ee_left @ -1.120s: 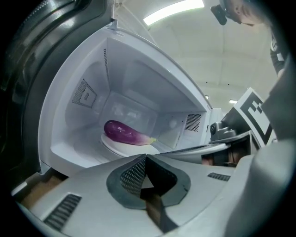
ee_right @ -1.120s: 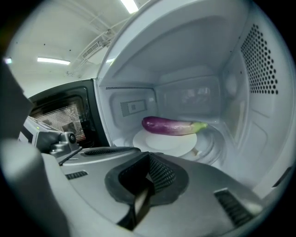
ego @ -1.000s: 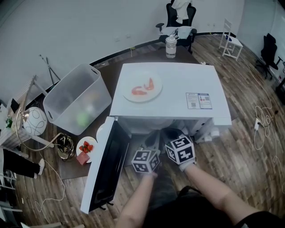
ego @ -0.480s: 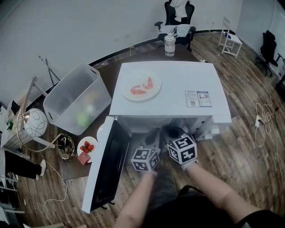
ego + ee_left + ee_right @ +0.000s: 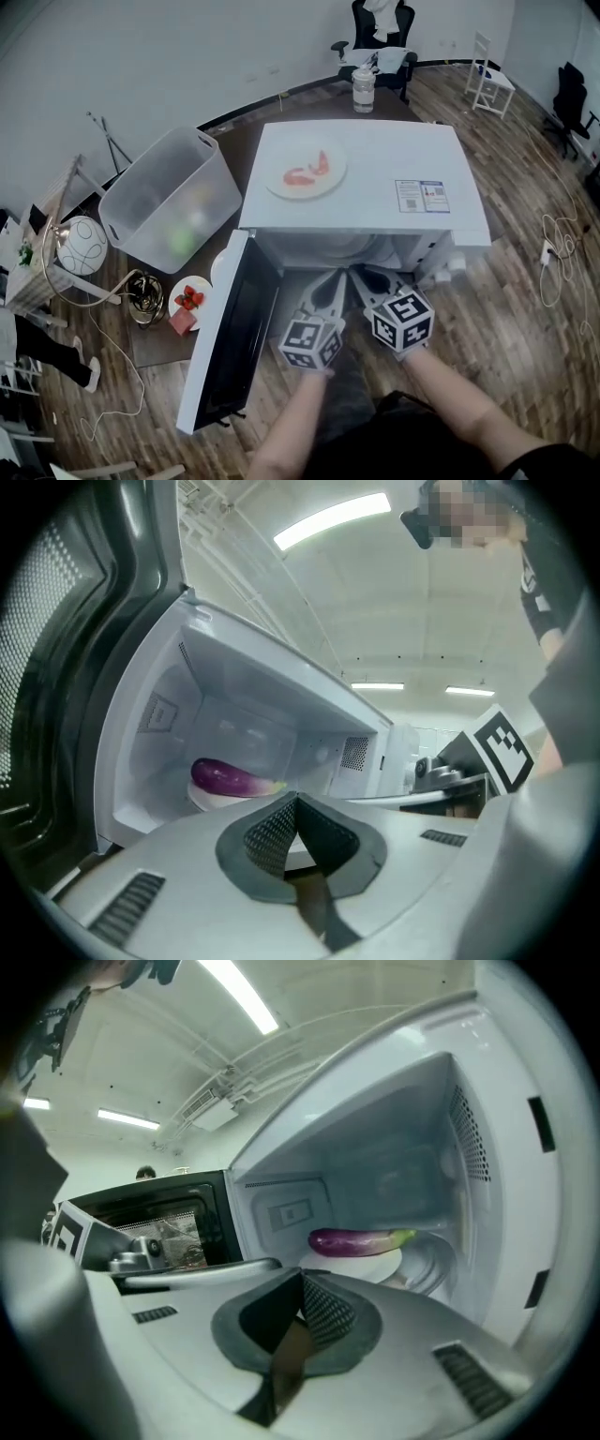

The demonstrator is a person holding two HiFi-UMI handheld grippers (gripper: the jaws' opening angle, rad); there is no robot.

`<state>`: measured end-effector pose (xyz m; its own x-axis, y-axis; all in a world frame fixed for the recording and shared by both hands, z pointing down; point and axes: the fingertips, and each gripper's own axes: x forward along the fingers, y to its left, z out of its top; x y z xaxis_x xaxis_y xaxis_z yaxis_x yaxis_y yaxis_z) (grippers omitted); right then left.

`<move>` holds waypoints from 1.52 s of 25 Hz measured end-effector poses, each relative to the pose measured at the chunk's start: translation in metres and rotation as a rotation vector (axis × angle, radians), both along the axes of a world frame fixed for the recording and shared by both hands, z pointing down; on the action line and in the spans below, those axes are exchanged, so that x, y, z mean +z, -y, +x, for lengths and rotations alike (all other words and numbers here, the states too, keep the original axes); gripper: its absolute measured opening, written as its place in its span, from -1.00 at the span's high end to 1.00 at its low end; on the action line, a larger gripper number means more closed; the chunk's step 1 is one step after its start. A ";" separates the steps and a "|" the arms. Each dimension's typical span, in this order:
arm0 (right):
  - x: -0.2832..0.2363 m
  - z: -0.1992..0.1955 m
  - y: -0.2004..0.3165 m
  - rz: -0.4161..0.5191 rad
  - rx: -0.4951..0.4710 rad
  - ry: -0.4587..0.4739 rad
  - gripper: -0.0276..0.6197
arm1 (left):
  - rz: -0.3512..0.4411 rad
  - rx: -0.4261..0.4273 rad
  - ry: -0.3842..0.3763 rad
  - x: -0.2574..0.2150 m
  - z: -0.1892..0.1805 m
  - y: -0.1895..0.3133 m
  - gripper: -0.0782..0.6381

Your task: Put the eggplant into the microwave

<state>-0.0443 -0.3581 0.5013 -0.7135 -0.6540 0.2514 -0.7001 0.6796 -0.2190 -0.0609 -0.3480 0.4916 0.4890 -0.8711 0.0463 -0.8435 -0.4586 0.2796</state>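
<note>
The 2 grippers have backed out of the microwave's mouth. The left gripper and right gripper are each clenched tight on nothing. The eggplant lies on the white plate deep inside, with the door open at the left edge.

Head view looks steeply down from above and in front on the whole microwave, open mouth at 6 o'clock; both gripper views sit low and close at that mouth facing in, sharing the cavity and eggplant, which sits at 8 o'clock in left, 4 o'clock in right.
</note>
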 end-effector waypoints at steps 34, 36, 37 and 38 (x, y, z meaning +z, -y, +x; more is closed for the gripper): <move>-0.061 0.023 -0.190 0.079 -0.068 0.047 0.91 | -0.077 -0.101 -0.222 -0.050 -0.051 -0.191 0.77; -0.058 0.023 -0.203 0.065 -0.059 0.044 0.91 | -0.081 -0.100 -0.188 -0.047 -0.053 -0.204 0.77; -0.058 0.023 -0.210 0.061 -0.058 0.043 0.91 | -0.085 -0.101 -0.174 -0.045 -0.054 -0.210 0.77; -0.059 0.022 -0.217 0.060 -0.060 0.041 0.91 | -0.087 -0.102 -0.168 -0.045 -0.055 -0.216 0.77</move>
